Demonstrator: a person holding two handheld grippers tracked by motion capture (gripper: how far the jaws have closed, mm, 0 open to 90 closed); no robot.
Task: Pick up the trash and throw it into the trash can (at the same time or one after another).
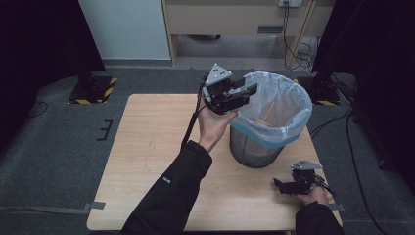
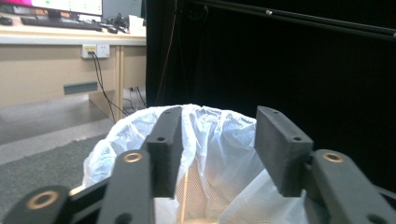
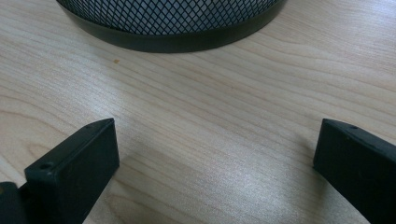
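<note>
Standing on the far right part of the wooden table [image 1: 147, 147], the mesh waste bin [image 1: 254, 149] is wearing a white plastic liner [image 1: 288, 98] folded over its rim, with a blue band showing just under the fold. A thin yellowish stick [image 1: 266, 121] is lying inside the liner, slanting against its near wall.

The left gripper [image 1: 247, 93] is hanging over the bin's left rim, its tips reaching in above the opening. Its jaws are standing apart with nothing between them — in the left gripper view the two black pads [image 2: 166, 149] are framing only the crumpled white liner [image 2: 219, 154] below. The person's left hand [image 1: 213, 125] is gripping the tool from beneath, and a black sleeve [image 1: 171, 196] is running back to the table's near edge, with the gripper's cable trailing down beside the wrist.

The right gripper [image 1: 279, 185] is resting low on the table near the front right corner, just in front of the bin and apart from it, pointing left. Its jaws are gaping wide and empty — the right gripper view is showing bare wood grain between the pads [image 3: 74, 172], with the bin's dark base [image 3: 173, 37] curving across the top.

Beyond the table, grey carpet [image 1: 58, 137] is spreading to a light wooden desk [image 1: 220, 19] at the back.
</note>
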